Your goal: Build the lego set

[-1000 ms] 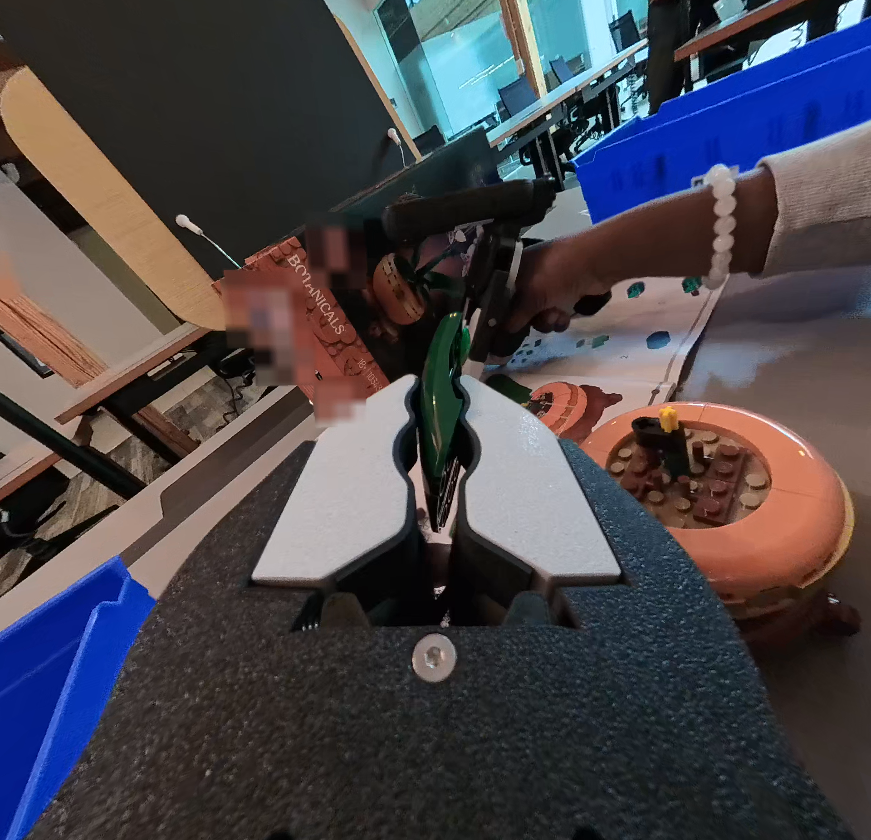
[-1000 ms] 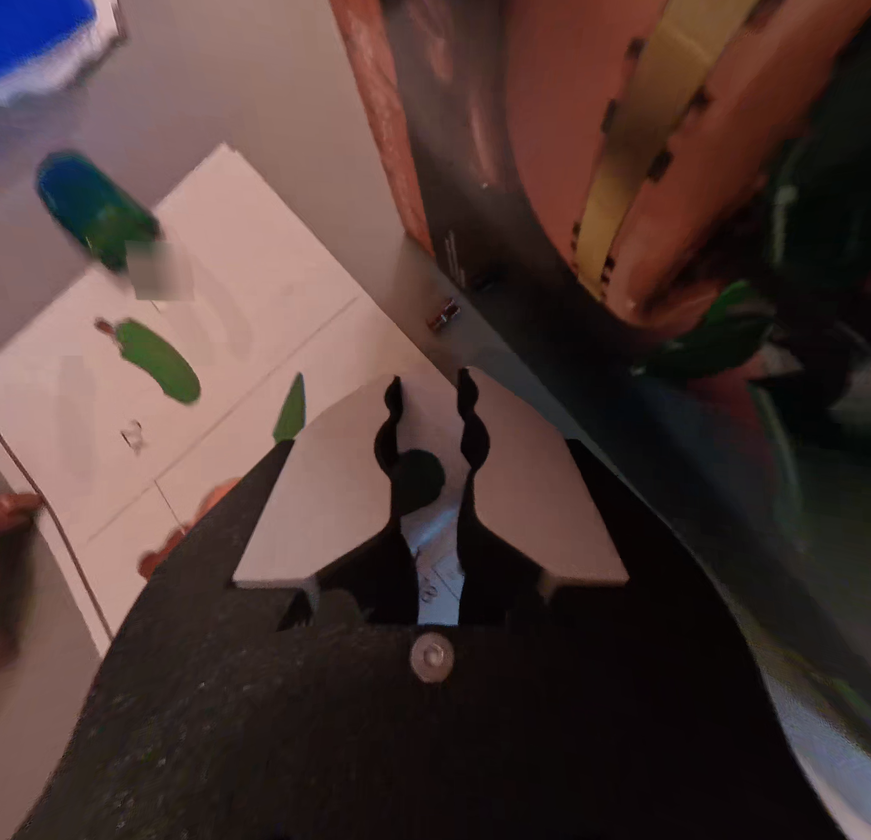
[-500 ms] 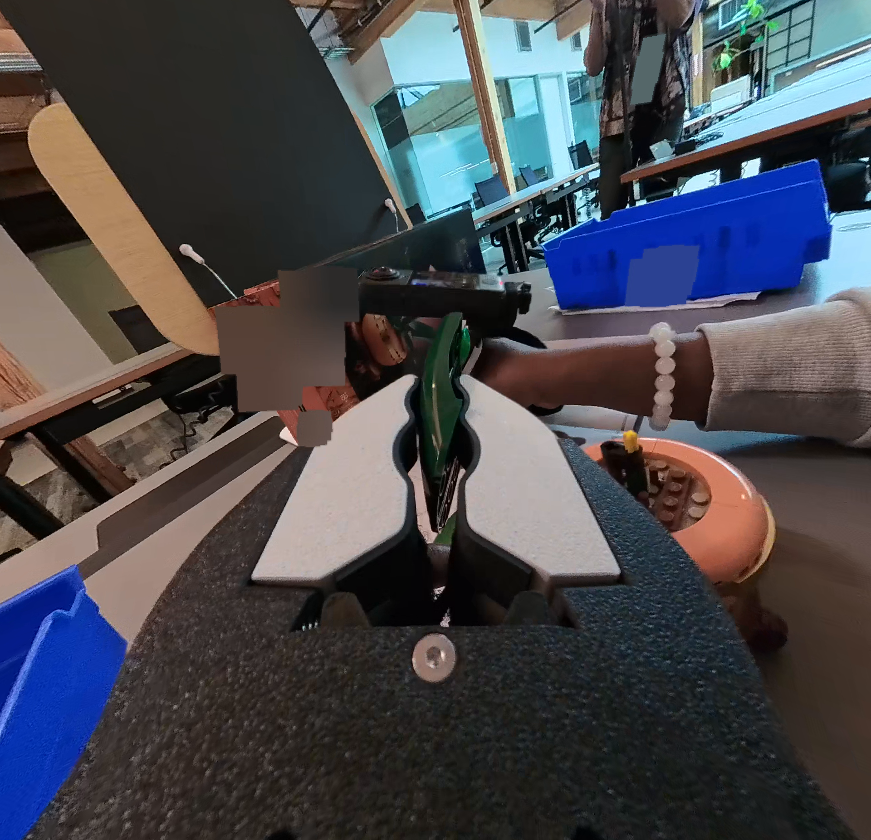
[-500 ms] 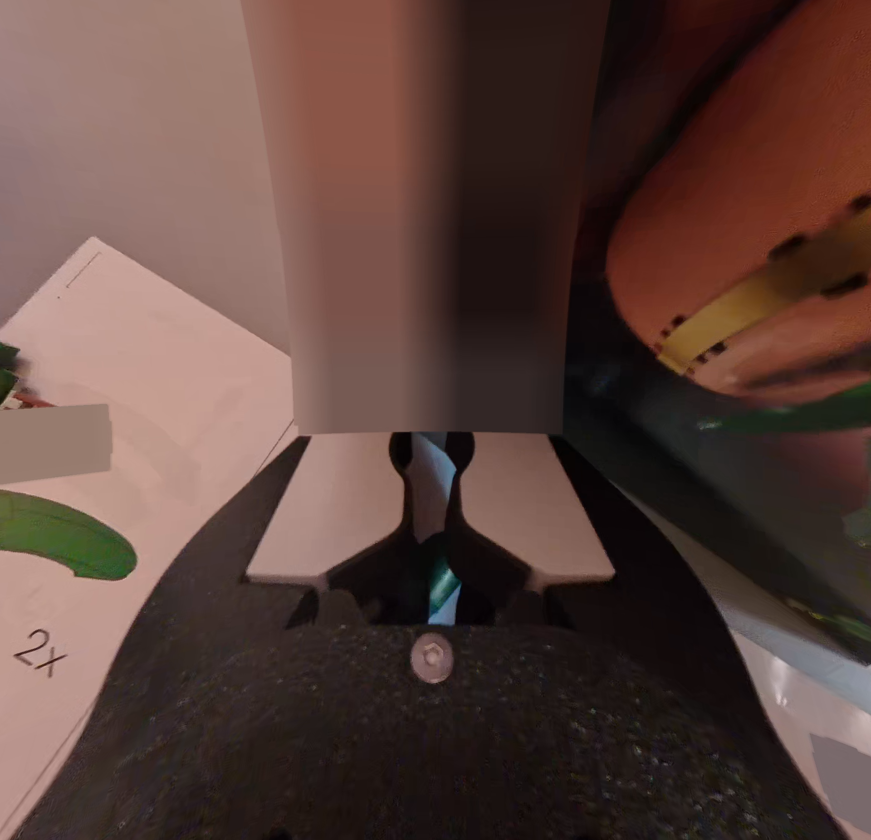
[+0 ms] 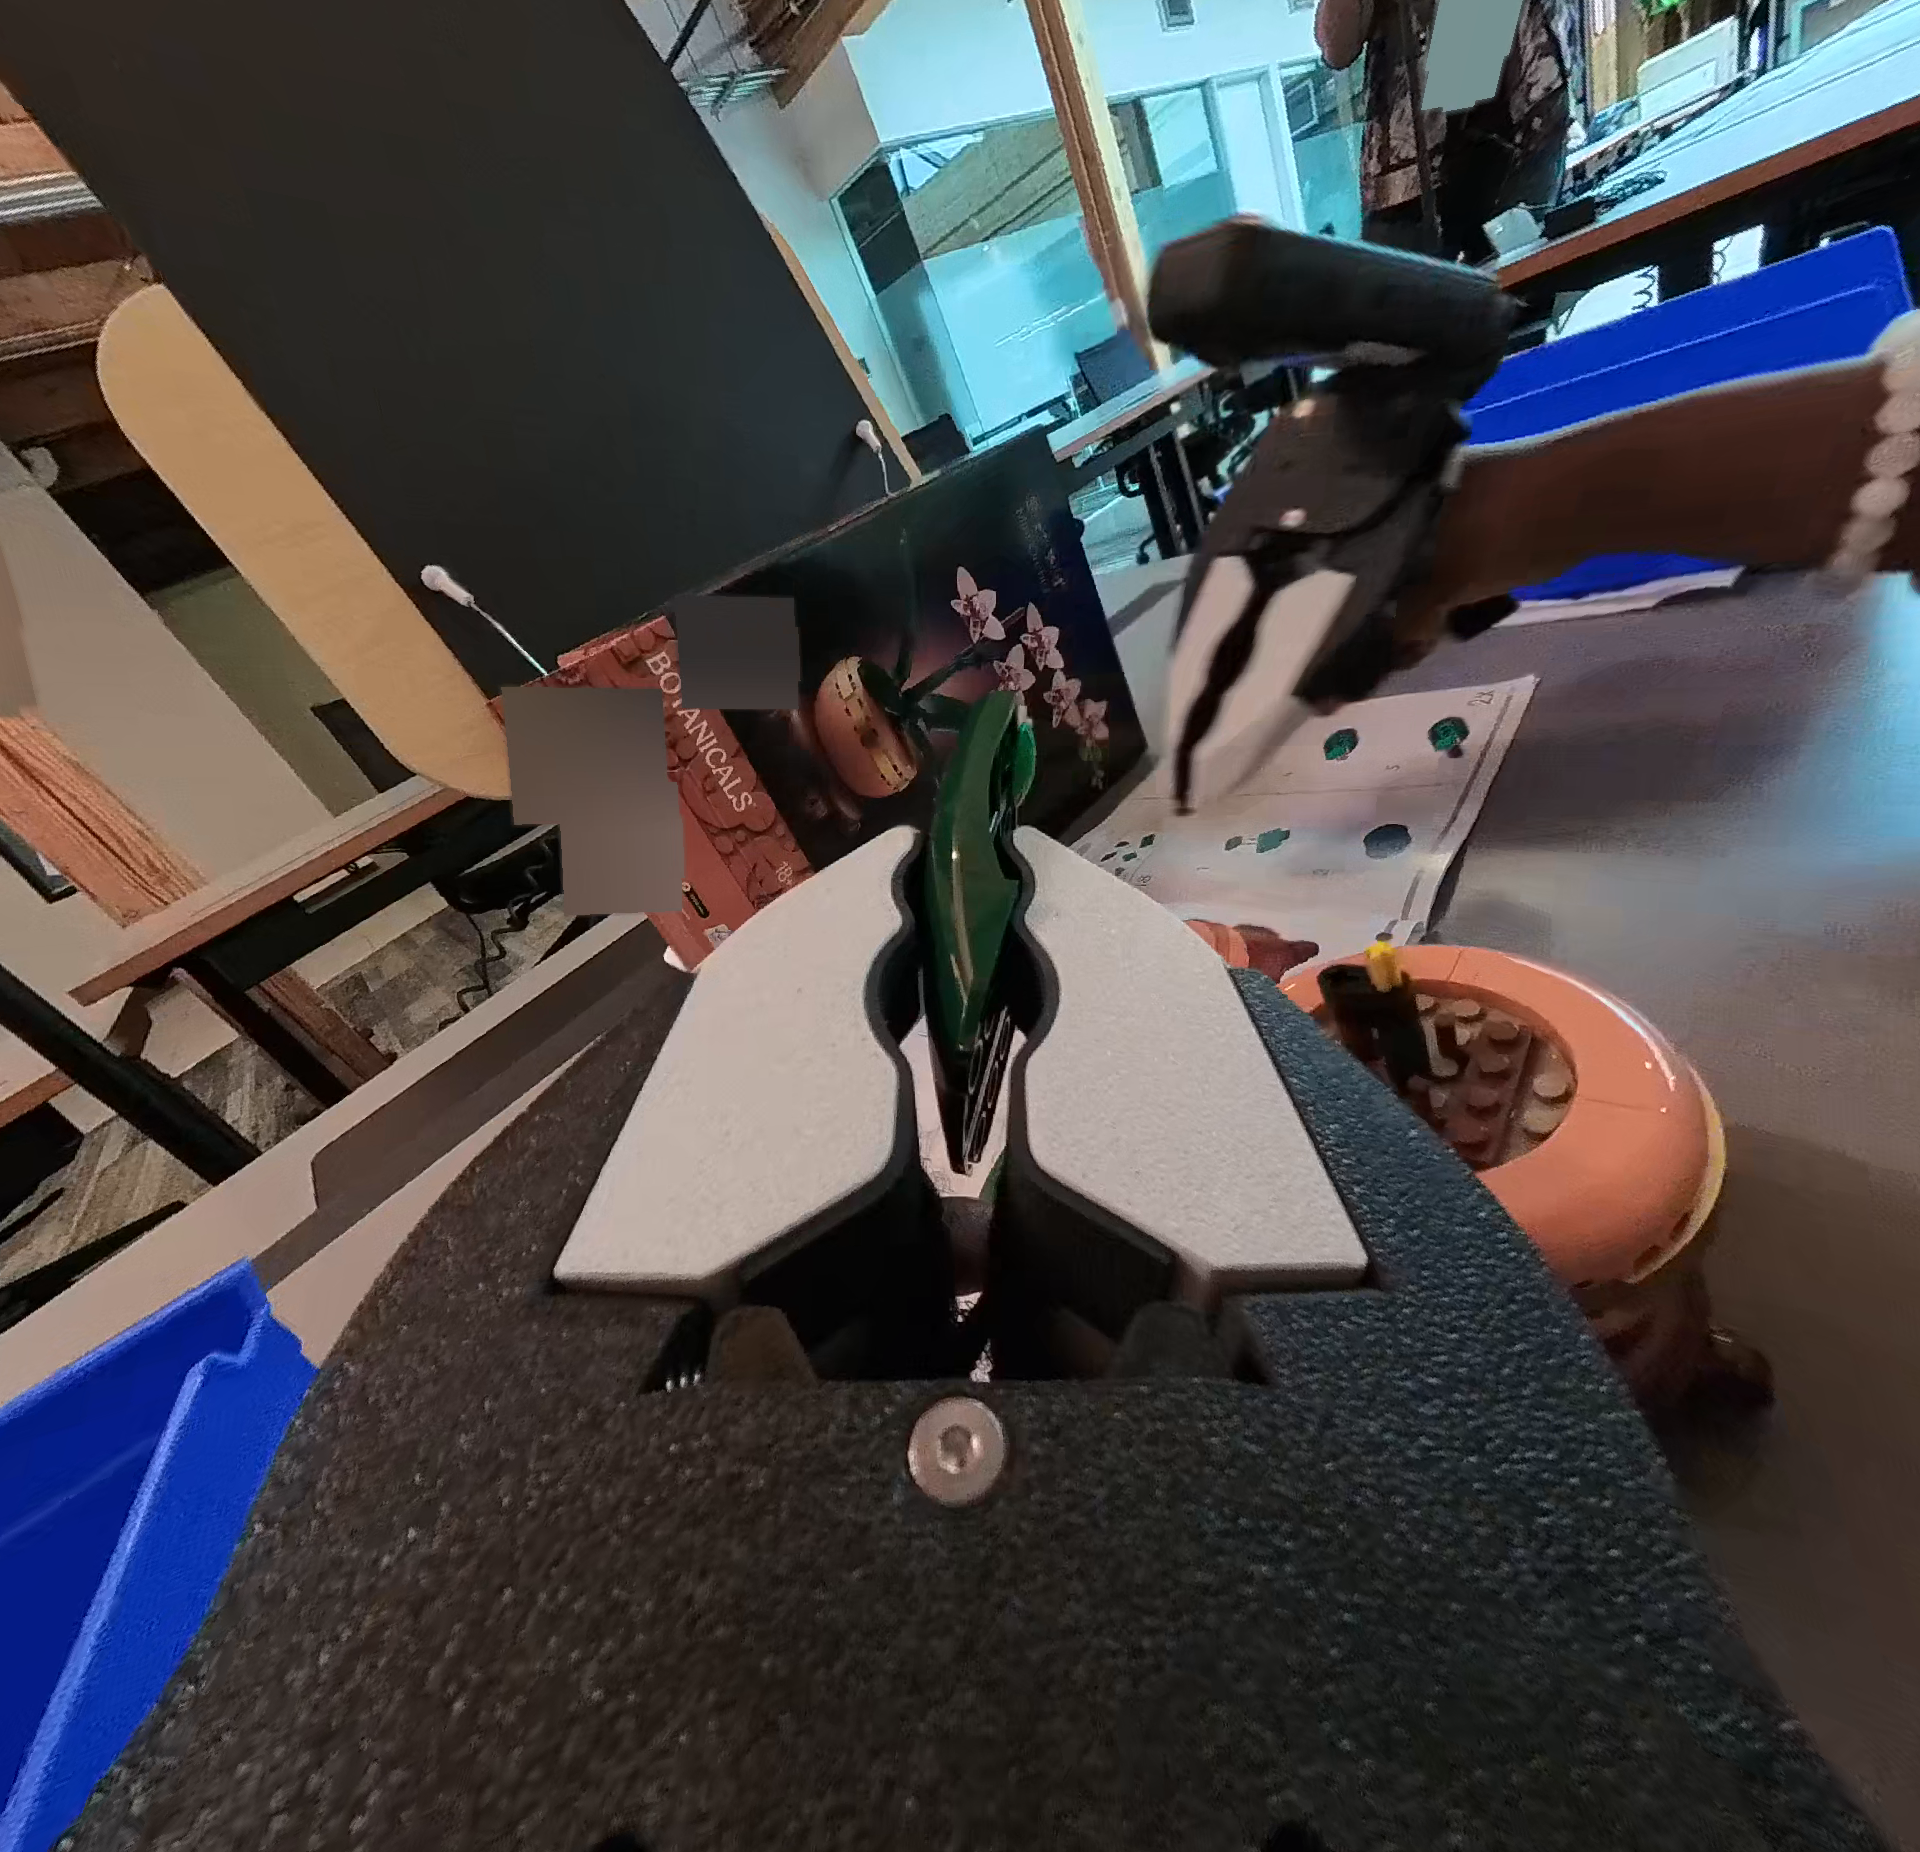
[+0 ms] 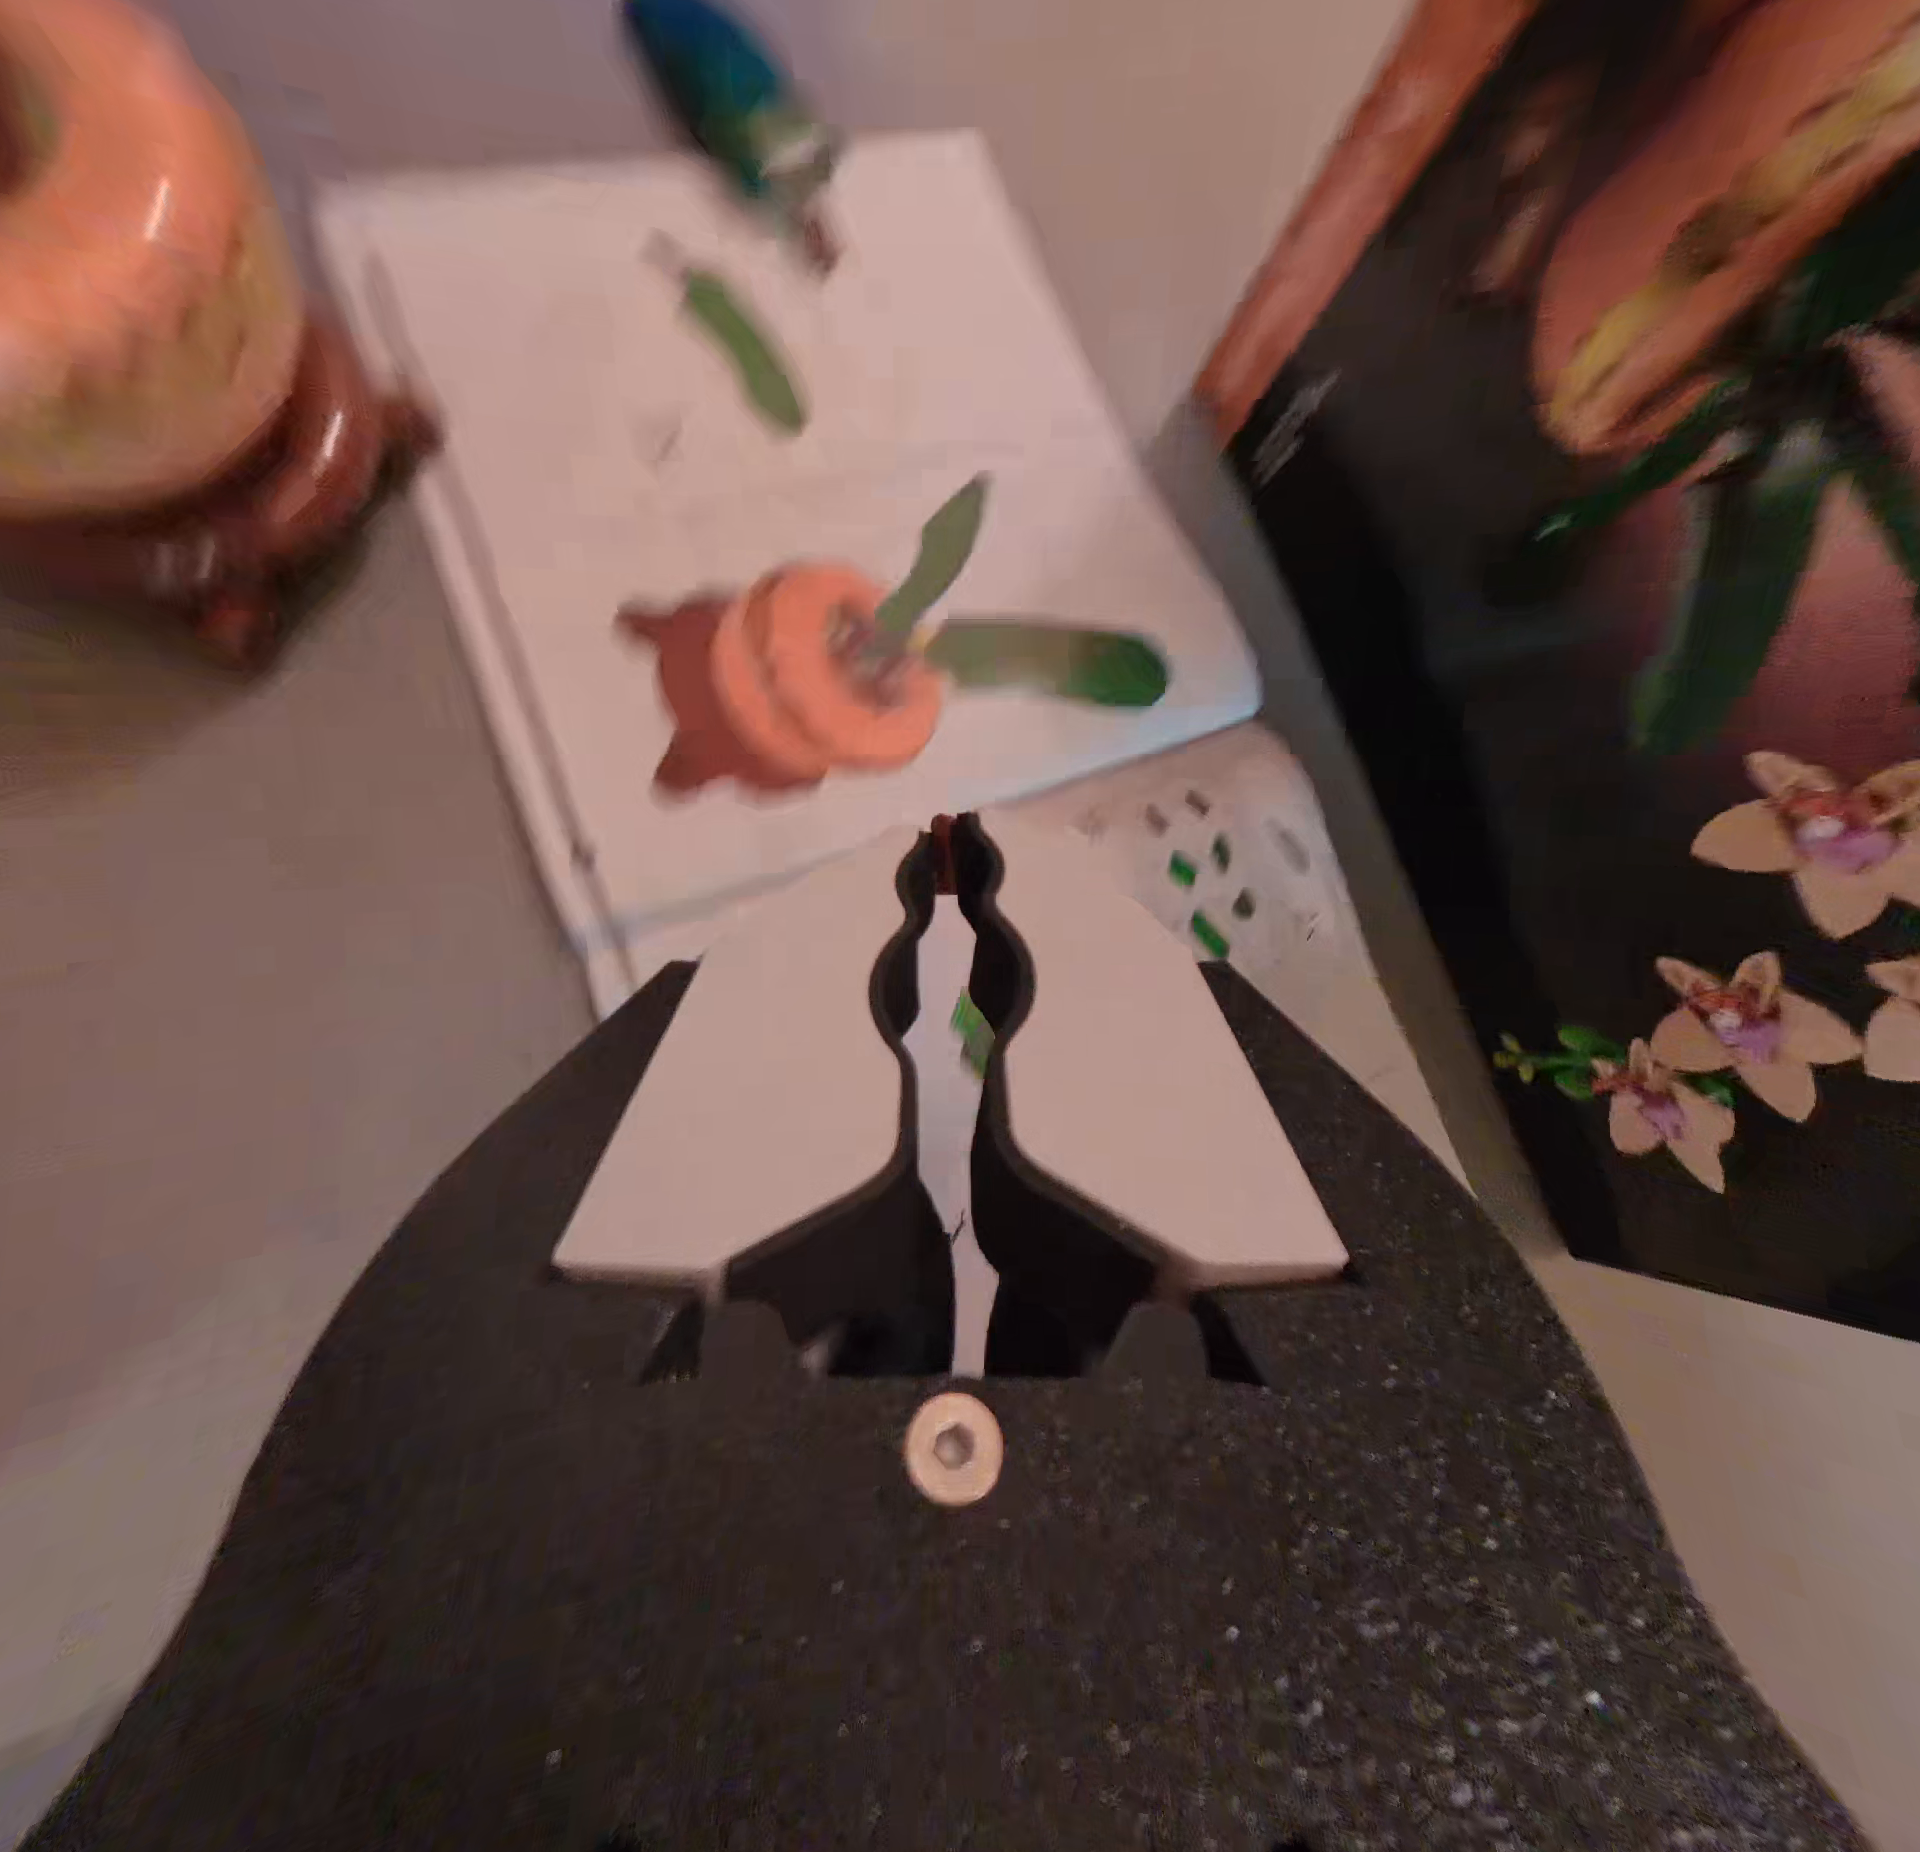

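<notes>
My left gripper (image 5: 966,852) is shut on a dark green leaf piece (image 5: 971,898) that stands upright between the fingers. The orange round pot (image 5: 1621,1106) with brown studs inside sits on the table just right of it. My right gripper (image 6: 943,846) is shut, with a small reddish-brown piece (image 6: 943,857) pinched at its tips. It hangs above the open instruction booklet (image 6: 727,452). In the left wrist view the right gripper (image 5: 1195,784) is raised over the booklet (image 5: 1351,815), tips pointing down. The pot also shows blurred in the right wrist view (image 6: 125,275).
The dark set box (image 5: 935,680) stands behind the booklet, and shows in the right wrist view (image 6: 1662,607) at right. A blurred blue-green piece (image 6: 727,88) is at the booklet's far edge. Blue bins sit at lower left (image 5: 104,1542) and far right (image 5: 1714,348). A person stands in the background. Some 20 cm of space lies between my two pairs of fingers. From the left gripper's tips to the orange round pot (image 5: 1621,1106) is close to 10 cm.
The right gripper has pulled back from the box, risen and moved right over the booklet, now with a small piece at its tips. The left gripper still holds the leaf.
</notes>
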